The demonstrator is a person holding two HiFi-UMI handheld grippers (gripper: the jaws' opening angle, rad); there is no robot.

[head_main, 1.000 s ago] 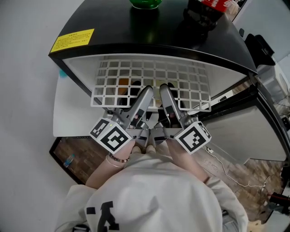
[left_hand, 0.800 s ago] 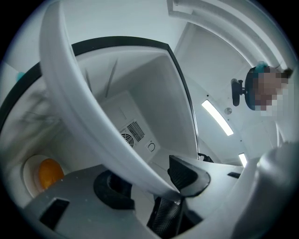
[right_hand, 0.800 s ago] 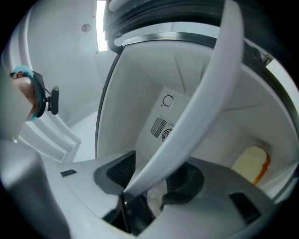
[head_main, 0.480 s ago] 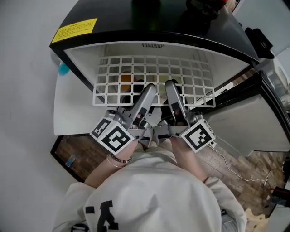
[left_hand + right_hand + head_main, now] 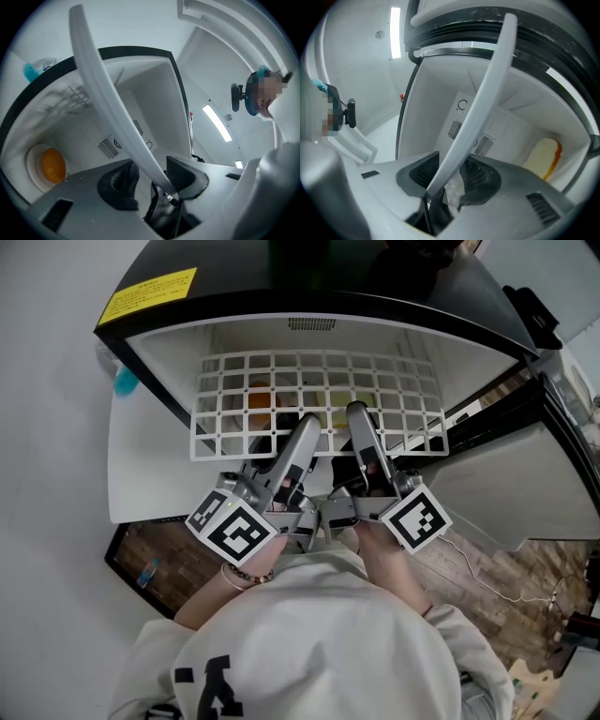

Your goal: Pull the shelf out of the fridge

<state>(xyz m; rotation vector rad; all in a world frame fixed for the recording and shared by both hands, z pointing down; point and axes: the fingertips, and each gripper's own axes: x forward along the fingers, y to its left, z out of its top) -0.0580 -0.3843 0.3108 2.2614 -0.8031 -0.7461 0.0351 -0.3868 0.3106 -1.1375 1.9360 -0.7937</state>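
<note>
The white wire shelf (image 5: 319, 390) lies inside the open fridge, its front edge towards me. My left gripper (image 5: 307, 425) and right gripper (image 5: 356, 413) reach side by side to the middle of that edge. In the left gripper view the shelf's front bar (image 5: 108, 108) runs between the jaws of the left gripper (image 5: 150, 176), which are closing; it touches one pad and a gap shows at the other. In the right gripper view the front bar (image 5: 487, 93) fills the gap of the right gripper (image 5: 449, 174), whose closing pads meet it on both sides.
Below the shelf an orange (image 5: 52, 164) sits on a plate (image 5: 32, 164), and a slice of bread (image 5: 543, 152) lies at the right. The fridge's black top (image 5: 281, 292) bears a yellow label (image 5: 150, 293). The open door (image 5: 506, 493) stands to the right.
Both grippers have moved forward, so their tips now lie over the shelf's front edge. Their jaws have narrowed round the front bar.
</note>
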